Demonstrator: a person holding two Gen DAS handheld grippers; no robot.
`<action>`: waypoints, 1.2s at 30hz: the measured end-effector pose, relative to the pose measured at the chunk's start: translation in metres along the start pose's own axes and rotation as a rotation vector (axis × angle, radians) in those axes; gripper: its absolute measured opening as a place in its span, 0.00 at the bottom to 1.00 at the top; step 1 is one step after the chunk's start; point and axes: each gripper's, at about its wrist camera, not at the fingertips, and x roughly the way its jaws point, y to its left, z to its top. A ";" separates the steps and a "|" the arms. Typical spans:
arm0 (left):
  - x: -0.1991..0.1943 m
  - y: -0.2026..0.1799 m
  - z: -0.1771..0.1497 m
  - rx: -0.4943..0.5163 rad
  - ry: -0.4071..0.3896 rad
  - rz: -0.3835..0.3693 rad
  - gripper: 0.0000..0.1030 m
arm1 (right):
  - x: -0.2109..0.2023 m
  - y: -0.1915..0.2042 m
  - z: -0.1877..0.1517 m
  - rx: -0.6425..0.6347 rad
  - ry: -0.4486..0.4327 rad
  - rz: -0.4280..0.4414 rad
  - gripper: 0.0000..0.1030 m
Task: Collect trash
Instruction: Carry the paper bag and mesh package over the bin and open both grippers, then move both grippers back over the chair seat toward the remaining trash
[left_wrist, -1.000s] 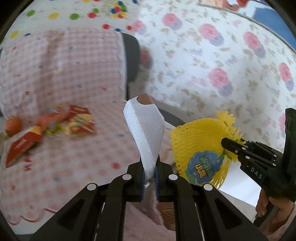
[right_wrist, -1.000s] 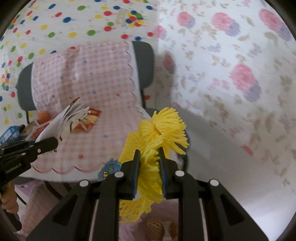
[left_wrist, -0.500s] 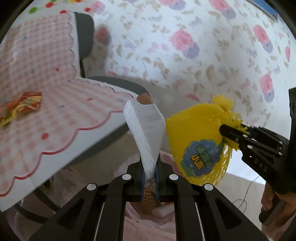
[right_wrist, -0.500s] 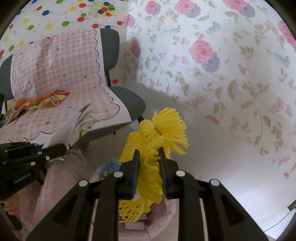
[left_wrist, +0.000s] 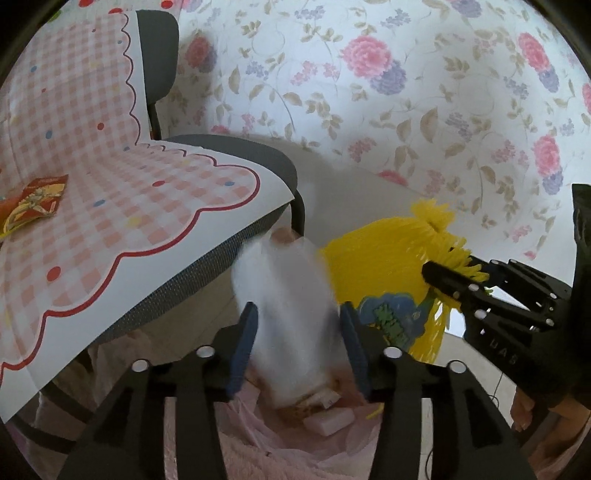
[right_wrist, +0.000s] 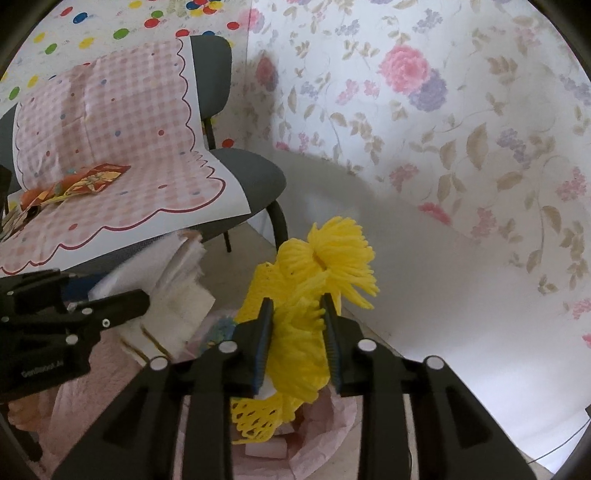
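The biggest change is the setting: a second ago both wrist cameras looked onto the seat of the grey chair (right_wrist: 255, 173) with its pink checked sheet (left_wrist: 122, 206); now the seat has slid off to ten o'clock and both grippers hang over the pink trash bag (left_wrist: 280, 446), whose mouth opens at six o'clock with scraps already lying inside. Next in size, the left gripper (left_wrist: 299, 343) has let go: half a second ago its jaws were pinched tight on the white wrapper (left_wrist: 288, 306), and now they stand wide apart with the wrapper blurred between them, apparently dropping free. I judge that piece as good as delivered. It is elongated, its long axis running roughly twelve to six in the left view, brownish end toward twelve and lower end already down among the scraps in the bag. The right gripper (right_wrist: 297, 332) has not released; its jaws are clamped on the yellow foam net (right_wrist: 299, 343), which hangs with its long axis near vertical, frayed tuft up toward one o'clock, open mesh end down at six over the bag, blue label at the left. Smallest, the red snack wrappers (right_wrist: 88, 179) on the seat at nine o'clock remain to be collected.
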 end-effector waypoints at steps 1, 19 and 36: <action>0.000 0.000 0.000 0.000 -0.001 -0.002 0.51 | 0.002 0.000 -0.001 0.000 0.004 0.008 0.37; -0.035 0.035 0.007 -0.087 -0.065 0.076 0.55 | -0.031 -0.004 0.022 0.026 -0.061 0.038 0.44; -0.134 0.113 0.022 -0.162 -0.154 0.273 0.64 | -0.031 0.080 0.108 -0.073 -0.108 0.297 0.44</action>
